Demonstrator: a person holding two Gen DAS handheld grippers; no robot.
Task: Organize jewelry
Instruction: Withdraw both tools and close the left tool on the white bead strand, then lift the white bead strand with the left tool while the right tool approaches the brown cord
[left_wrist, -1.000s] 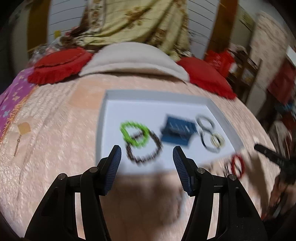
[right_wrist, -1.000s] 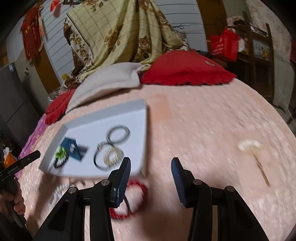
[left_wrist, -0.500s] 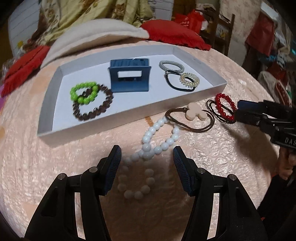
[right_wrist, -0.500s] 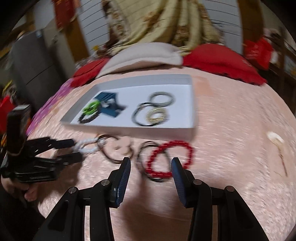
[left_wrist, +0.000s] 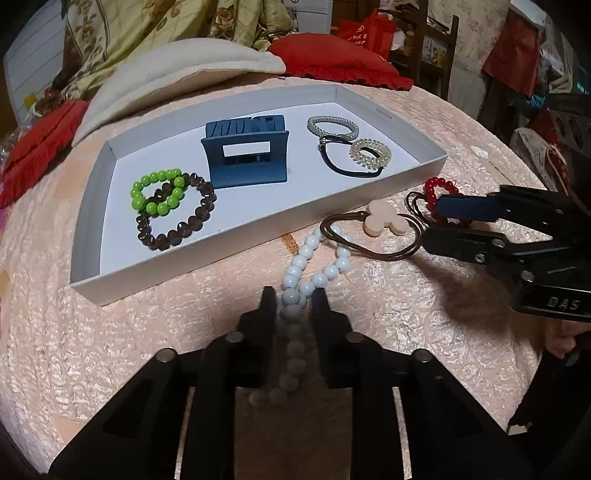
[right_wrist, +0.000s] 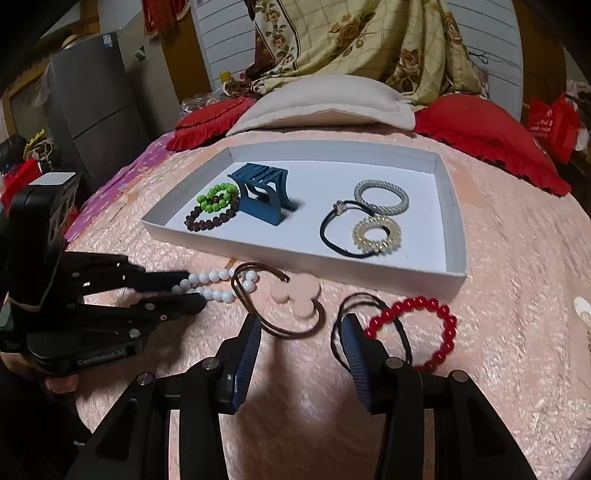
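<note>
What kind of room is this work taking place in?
Most likely a bedroom: the white tray sits on a pink quilted bedspread, with a cream pillow and red cushion behind.

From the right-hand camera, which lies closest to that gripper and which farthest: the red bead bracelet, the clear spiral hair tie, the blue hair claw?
Measured from the right gripper:
1. Red bead bracelet: on the bedspread, just right of its fingers.
2. Clear spiral hair tie: in the white tray, right part.
3. Blue hair claw: farther back, left of centre.
</note>
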